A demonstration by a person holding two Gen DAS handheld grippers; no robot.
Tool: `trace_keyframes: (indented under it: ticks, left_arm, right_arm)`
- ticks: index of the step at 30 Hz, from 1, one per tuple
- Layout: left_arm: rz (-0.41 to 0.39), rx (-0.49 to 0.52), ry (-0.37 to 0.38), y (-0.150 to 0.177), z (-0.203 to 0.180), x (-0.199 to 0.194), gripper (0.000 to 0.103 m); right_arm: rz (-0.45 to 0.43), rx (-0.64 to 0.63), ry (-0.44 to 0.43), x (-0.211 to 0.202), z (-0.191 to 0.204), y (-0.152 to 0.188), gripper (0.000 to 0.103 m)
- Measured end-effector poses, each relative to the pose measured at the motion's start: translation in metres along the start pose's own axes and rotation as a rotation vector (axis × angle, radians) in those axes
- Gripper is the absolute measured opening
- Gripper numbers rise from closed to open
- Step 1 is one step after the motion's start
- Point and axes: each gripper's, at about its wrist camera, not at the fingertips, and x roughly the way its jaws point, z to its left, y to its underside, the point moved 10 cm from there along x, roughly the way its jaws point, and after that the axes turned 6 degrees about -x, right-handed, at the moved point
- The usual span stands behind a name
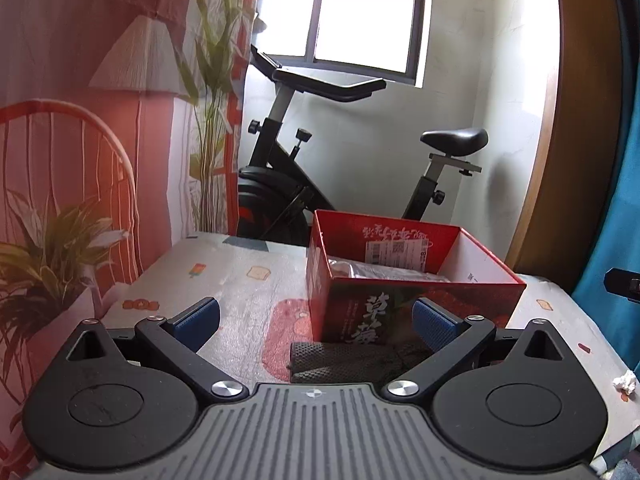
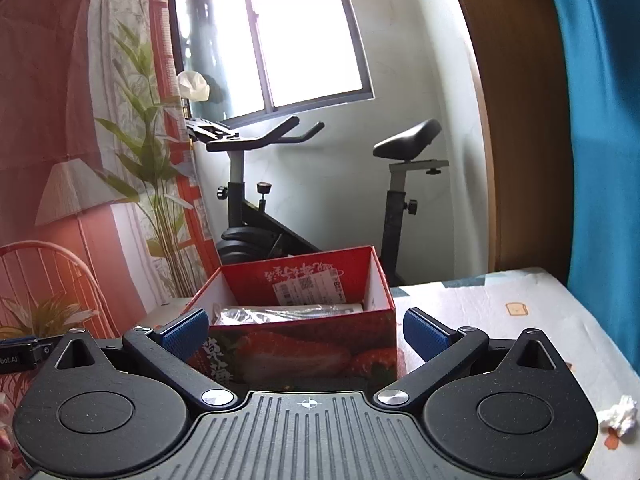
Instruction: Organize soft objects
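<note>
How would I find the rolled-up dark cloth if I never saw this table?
Look at the table for the red box. Right in front of it lies the dark cloth: grey, bumpy, rolled up, not white like the tissue.

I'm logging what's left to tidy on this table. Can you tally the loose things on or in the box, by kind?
Red box: 1
Dark rolled cloths in front of the box: 2
Plastic-wrapped bundle inside the box: 1
Crumpled white tissue: 1
Total: 5
</note>
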Motion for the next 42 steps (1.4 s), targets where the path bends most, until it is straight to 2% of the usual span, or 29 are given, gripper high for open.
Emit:
trace_keyframes:
  ticks: [13, 18, 25, 35, 42]
  left_arm:
    - [0.113, -0.012, -0.029, 0.037, 0.012, 0.029, 0.103]
    - [0.174, 0.002, -0.019, 0.055, 0.01, 0.047, 0.103]
    - [0.279, -0.042, -0.012, 0.081, 0.017, 0.067, 0.103]
    - [0.327, -0.077, -0.025, 0.091, 0.024, 0.08, 0.103]
    - [0.331, -0.086, 0.016, 0.082, 0.011, 0.094, 0.079]
  right_arm:
    - [0.128, 0.042, -0.018, 0.032, -0.01, 0.058, 0.103]
    - [0.2, 0.021, 0.007, 0.049, -0.012, 0.085, 0.103]
    - [0.287, 0.009, 0.004, 0.071, -0.011, 0.118, 0.103]
    - [0.324, -0.016, -0.021, 0.093, -0.006, 0.133, 0.1]
    - [0.329, -0.066, -0.052, 0.105, -0.001, 0.134, 0.086]
